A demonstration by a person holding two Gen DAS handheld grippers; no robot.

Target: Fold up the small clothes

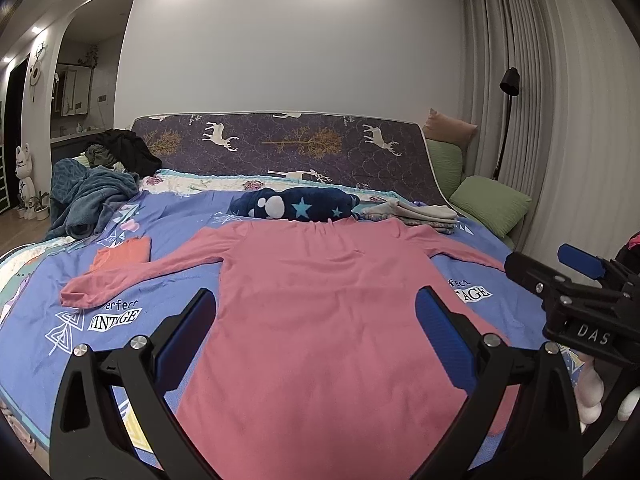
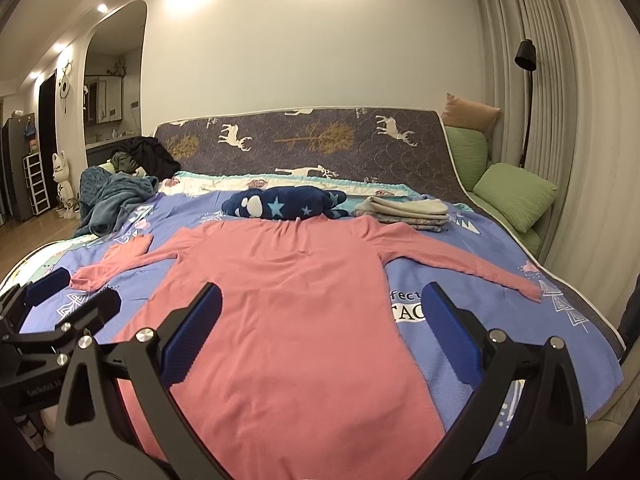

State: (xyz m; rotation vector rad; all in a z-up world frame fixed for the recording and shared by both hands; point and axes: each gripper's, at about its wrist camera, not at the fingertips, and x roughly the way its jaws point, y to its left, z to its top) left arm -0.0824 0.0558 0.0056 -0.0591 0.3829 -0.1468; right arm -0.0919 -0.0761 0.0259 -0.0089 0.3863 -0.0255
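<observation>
A pink long-sleeved shirt [image 1: 320, 312] lies flat on the blue bedspread [image 1: 52, 320], collar far, sleeves spread to both sides; it also shows in the right wrist view [image 2: 288, 320]. My left gripper [image 1: 316, 312] is open and empty, held above the shirt's lower body. My right gripper [image 2: 322, 312] is open and empty above the shirt's lower right part. The right gripper also shows at the right edge of the left wrist view [image 1: 560, 272]; the left gripper shows at the left edge of the right wrist view [image 2: 68, 300].
A navy star-patterned plush garment [image 1: 296, 206] and a folded beige stack [image 1: 420, 214] lie beyond the collar. A folded orange piece [image 1: 124, 254] lies left. A teal blanket [image 1: 88, 200] and dark clothes sit far left. Green pillows [image 1: 488, 200] and a floor lamp [image 1: 506, 120] stand right.
</observation>
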